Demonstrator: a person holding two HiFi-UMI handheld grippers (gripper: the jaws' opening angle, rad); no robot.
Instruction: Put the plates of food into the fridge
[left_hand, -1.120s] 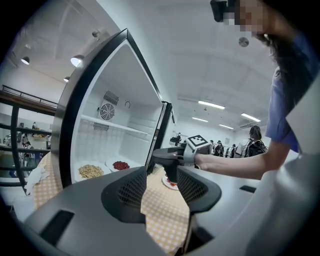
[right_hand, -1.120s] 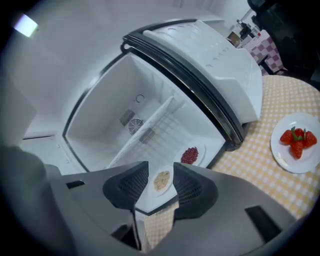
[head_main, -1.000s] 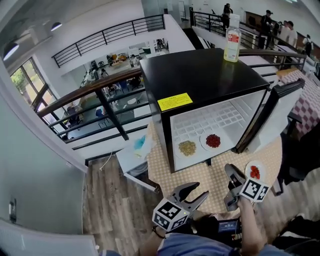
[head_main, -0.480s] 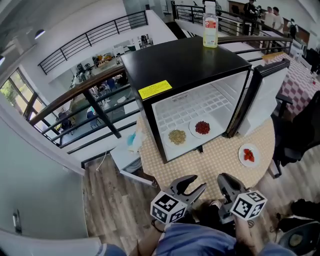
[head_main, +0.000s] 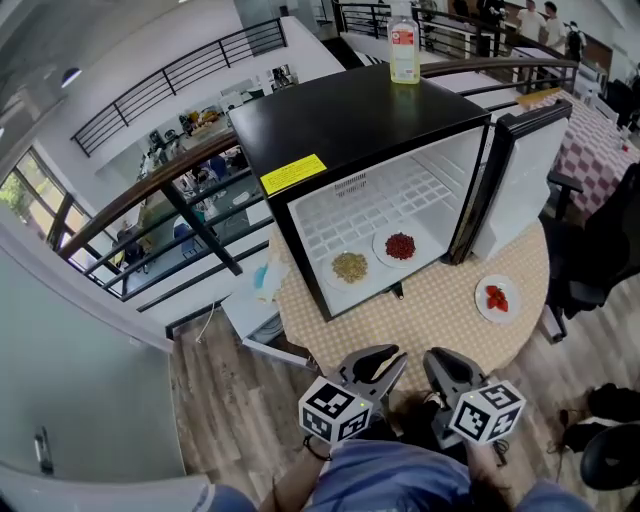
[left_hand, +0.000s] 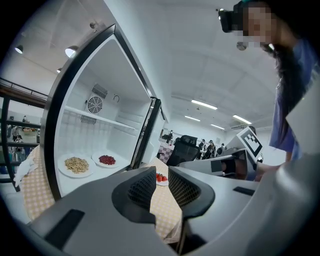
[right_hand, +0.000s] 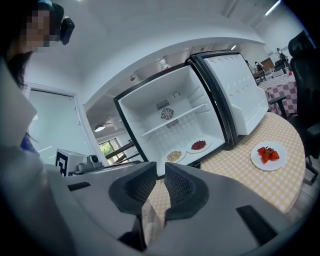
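Note:
A black fridge (head_main: 360, 130) stands open on the checked table (head_main: 440, 310). On its floor lie a plate of yellowish grains (head_main: 349, 267) and a plate of red bits (head_main: 400, 245). A plate of strawberries (head_main: 497, 298) sits on the table to the right of the door, also visible as the strawberry plate (right_hand: 268, 155). My left gripper (head_main: 385, 358) and right gripper (head_main: 445, 362) hover side by side at the table's near edge, short of all plates. Both have just been closing. In each of the left gripper (left_hand: 162, 180) and right gripper (right_hand: 161, 182) a narrow slit remains, with nothing in it.
The fridge door (head_main: 520, 180) swings out to the right. A clear bottle (head_main: 404, 45) stands on the fridge top. A black office chair (head_main: 600, 250) is at the table's right. A railing (head_main: 180, 190) with a drop behind it runs along the left.
The right gripper has drawn left and back from the strawberry plate, beside the left gripper. Both grippers' jaws have narrowed from wide open. The fridge and table now sit farther off.

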